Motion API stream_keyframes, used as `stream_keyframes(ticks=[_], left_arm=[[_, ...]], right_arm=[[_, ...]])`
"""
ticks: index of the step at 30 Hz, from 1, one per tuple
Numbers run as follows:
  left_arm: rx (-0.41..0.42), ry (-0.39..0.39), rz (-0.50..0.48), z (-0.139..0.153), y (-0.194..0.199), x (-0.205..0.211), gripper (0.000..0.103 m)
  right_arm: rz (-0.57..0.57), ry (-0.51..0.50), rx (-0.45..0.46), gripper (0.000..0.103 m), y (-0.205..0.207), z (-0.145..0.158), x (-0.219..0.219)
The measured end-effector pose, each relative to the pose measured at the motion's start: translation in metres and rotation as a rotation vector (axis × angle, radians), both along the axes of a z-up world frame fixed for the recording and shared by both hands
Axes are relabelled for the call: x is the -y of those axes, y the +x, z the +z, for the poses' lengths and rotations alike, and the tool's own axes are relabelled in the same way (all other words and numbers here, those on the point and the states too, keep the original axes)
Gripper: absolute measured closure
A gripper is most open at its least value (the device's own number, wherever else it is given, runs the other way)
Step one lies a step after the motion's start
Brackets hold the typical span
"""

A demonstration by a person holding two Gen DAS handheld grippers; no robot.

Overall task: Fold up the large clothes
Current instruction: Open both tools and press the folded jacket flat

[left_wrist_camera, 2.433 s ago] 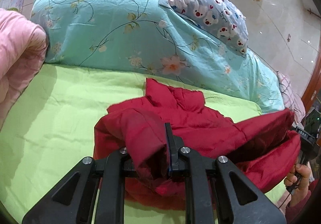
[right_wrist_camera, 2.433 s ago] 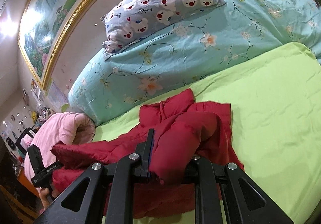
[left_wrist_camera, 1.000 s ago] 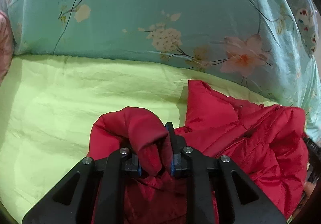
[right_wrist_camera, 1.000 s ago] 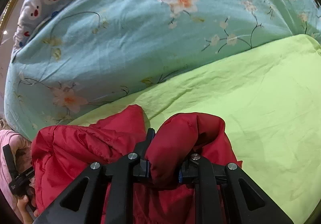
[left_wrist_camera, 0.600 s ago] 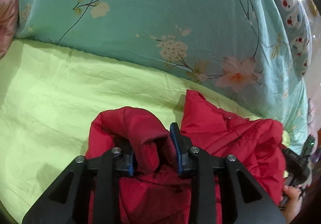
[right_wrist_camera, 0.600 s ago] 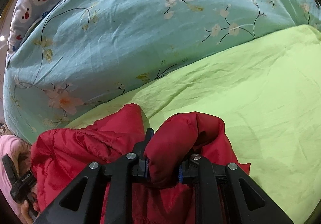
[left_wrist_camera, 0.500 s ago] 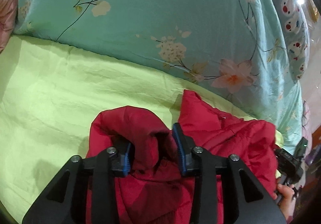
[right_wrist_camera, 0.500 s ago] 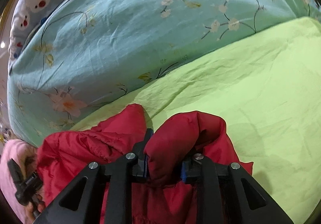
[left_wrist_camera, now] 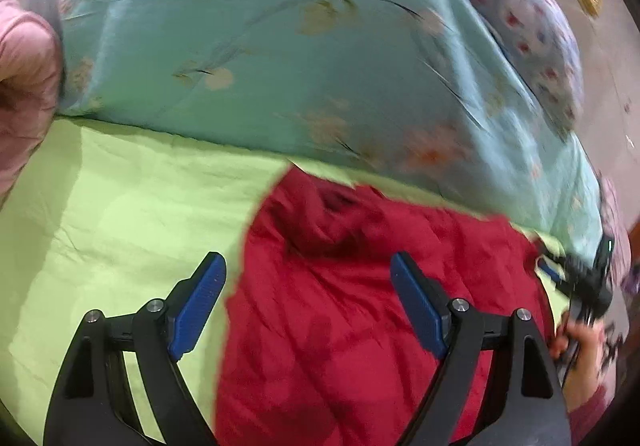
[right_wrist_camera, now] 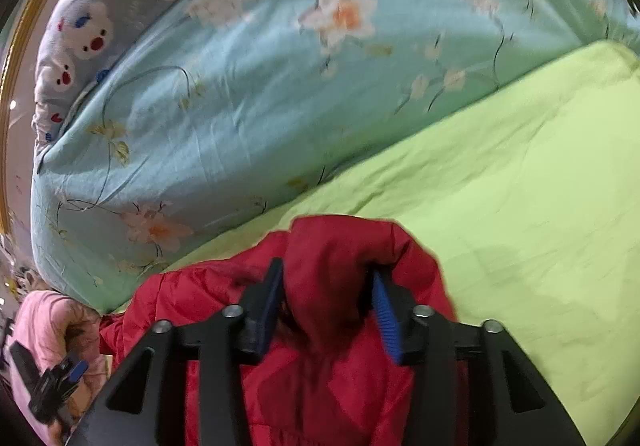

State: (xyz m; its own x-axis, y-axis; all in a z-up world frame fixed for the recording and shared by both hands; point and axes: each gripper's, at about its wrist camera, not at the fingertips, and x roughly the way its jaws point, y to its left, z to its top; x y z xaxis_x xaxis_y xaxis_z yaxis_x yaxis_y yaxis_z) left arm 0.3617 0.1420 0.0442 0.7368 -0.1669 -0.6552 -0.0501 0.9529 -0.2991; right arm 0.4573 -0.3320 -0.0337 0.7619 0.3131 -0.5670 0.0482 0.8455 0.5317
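The puffy red quilted jacket [left_wrist_camera: 360, 306] lies on the lime-green bed sheet [left_wrist_camera: 120, 206], its far edge close under the long turquoise floral bolster [left_wrist_camera: 280, 66] at the head of the bed. Half a second ago the left hand-held gripper [left_wrist_camera: 308, 302] was pinched on a hump of the red fabric; now its blue-padded fingers [left_wrist_camera: 200, 298] stand wide apart with nothing between them, and the jacket under it has dropped flat. The right hand-held gripper [right_wrist_camera: 328, 310] has also slackened: its jaws sit wider than before, with a bulge of red fabric between the pads, though whether they press it or merely flank it is hard to tell. Taken together, this reads as the fold having been carried up toward the bolster and laid down, with the left side released first and the right about to follow. For room, the sheet runs bare to the left of the jacket's edge in the left wrist view and to its right in the right wrist view, so either gripper could back off sideways or toward the foot. Forward is hemmed by the bolster and the grey animal-print pillow [right_wrist_camera: 100, 26] on it; a pink quilted bundle [left_wrist_camera: 24, 86] bounds the far left.
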Motion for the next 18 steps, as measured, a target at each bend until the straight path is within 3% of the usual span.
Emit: stream_keyframes(ticks=[3, 8, 12, 15, 18], left_arm=[[-0.008, -0.011, -0.059, -0.005, -0.011, 0.025, 0.018], [-0.022, -0.025, -0.155, -0.013, -0.029, 0.071, 0.018], [-0.030, -0.010, -0.223, -0.018, -0.037, 0.100, 0.018], [-0.040, 0.061, -0.258, -0.025, -0.036, 0.120, 0.018], [-0.067, 0.141, -0.225, -0.037, -0.023, 0.124, 0.018]], right_arm=[[-0.032, -0.038, 0.045, 0.041, -0.016, 0.012, 0.006], [0.035, -0.045, 0.065, 0.041, -0.040, 0.021, 0.000], [0.179, -0.098, 0.111, 0.041, -0.066, 0.025, -0.038], [0.349, -0.201, 0.158, 0.042, -0.086, 0.028, -0.083], [0.501, -0.339, 0.172, 0.046, -0.095, 0.018, -0.127]])
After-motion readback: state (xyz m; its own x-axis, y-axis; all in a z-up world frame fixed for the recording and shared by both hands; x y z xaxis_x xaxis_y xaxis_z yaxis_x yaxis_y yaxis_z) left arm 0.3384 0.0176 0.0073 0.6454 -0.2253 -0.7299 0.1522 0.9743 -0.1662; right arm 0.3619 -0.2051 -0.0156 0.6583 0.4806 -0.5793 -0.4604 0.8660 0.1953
